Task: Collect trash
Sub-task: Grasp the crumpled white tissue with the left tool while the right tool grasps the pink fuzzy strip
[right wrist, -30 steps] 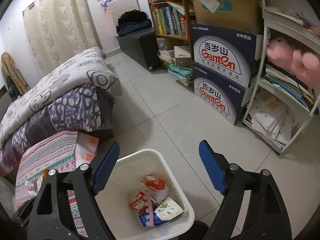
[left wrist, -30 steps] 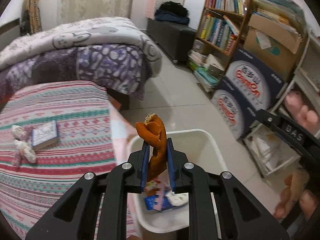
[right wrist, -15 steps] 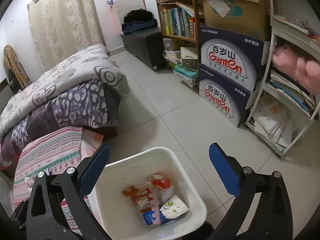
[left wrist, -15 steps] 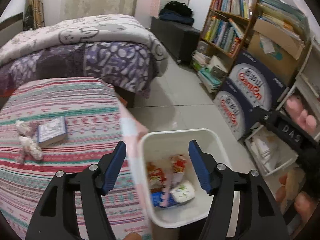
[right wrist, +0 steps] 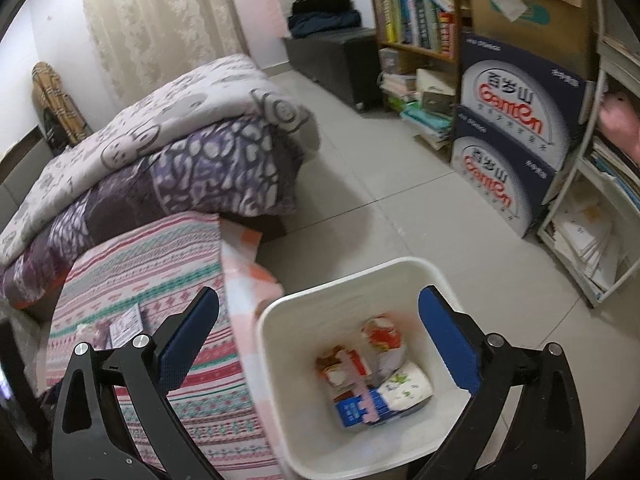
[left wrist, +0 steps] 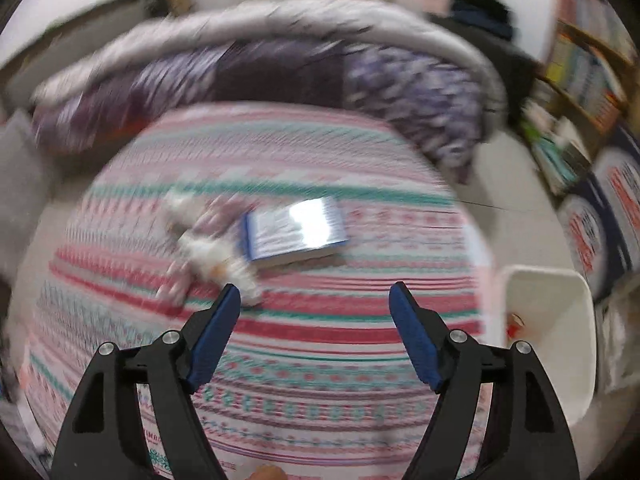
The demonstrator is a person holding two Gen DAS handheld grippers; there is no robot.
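A white trash bin (right wrist: 280, 364) stands on the floor beside the bed, holding several wrappers and cartons (right wrist: 372, 376). It also shows at the right edge of the left wrist view (left wrist: 560, 320). My right gripper (right wrist: 318, 348) is open and empty above the bin. My left gripper (left wrist: 316, 336) is open and empty over the striped bedspread (left wrist: 340, 312). A crumpled white and pink scrap (left wrist: 204, 248) lies on the bedspread just beyond the left fingertip, next to a small blue-edged book (left wrist: 296, 232). The left wrist view is blurred.
A folded purple and grey quilt (right wrist: 168, 152) lies at the far end of the bed. Bookshelves (right wrist: 416, 20), stacked water boxes (right wrist: 520, 120) and a white rack (right wrist: 592, 240) line the right wall. Tiled floor (right wrist: 380, 168) lies between.
The left gripper opened and dropped the orange peel into the bin, then swung left from the bin to over the bedspread. The right gripper stayed open and shifted slightly over the bin.
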